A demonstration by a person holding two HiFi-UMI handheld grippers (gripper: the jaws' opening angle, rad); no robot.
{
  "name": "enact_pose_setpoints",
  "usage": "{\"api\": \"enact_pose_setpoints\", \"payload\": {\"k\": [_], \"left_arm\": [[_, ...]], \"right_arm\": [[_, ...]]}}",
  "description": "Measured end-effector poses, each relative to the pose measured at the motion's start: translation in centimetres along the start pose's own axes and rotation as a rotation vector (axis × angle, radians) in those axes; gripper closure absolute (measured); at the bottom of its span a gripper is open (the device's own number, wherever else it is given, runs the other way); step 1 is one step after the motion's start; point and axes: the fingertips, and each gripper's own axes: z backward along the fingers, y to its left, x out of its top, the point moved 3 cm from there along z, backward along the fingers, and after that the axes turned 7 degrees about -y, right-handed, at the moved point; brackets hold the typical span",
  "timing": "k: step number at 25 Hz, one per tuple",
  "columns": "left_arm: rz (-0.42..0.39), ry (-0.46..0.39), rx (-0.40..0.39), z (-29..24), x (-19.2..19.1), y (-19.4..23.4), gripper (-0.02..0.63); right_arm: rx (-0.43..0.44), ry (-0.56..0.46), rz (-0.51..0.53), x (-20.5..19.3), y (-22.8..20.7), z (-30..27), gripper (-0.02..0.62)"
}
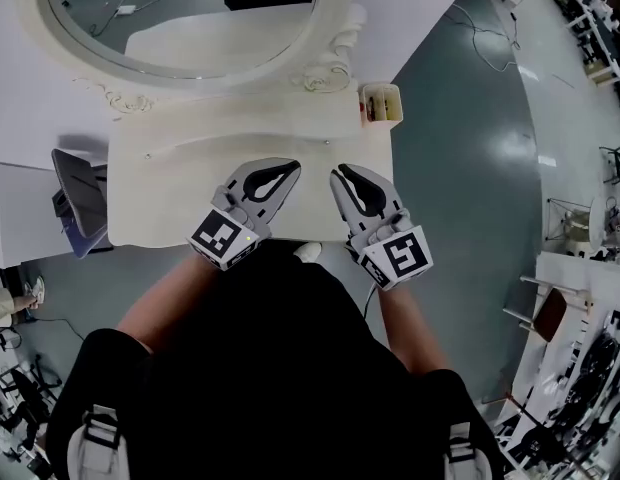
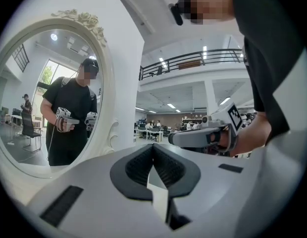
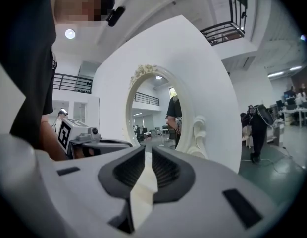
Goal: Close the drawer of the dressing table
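The cream dressing table [image 1: 170,203] lies below me with its oval mirror [image 1: 335,28] at the back. No drawer stands out from its front edge; only a small white knob [image 1: 308,252] shows there. Both grippers hover level over the tabletop, side by side and close to my body. My left gripper [image 1: 293,166] has its fingertips together with nothing between them, as the left gripper view confirms [image 2: 152,146]. My right gripper [image 1: 337,173] keeps a narrow gap between its fingertips [image 3: 148,151], and only the tabletop shows through it.
A small open box [image 1: 381,103] with upright items sits on the table's back right corner. A dark chair or stand [image 1: 75,200] is left of the table. Grey floor [image 1: 470,168] with cables stretches to the right; white racks [image 1: 580,308] stand far right.
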Motion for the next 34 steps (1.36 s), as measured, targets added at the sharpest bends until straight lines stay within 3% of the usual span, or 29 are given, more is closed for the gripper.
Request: {"api": "enact_pose_setpoints", "payload": {"k": [6,34], "left_arm": [[-0.021,-0.007,0.003,0.1,2.1,-1.0,0.612],[-0.056,0.012,-0.016,-0.6,3.1,-1.1,0.612]], "right_arm": [[0.019,-0.056,0.021,2.1,1.1,1.1,0.592],[-0.028,-0.069,0.011,2.9,-0.8,1.6,0.594]]}}
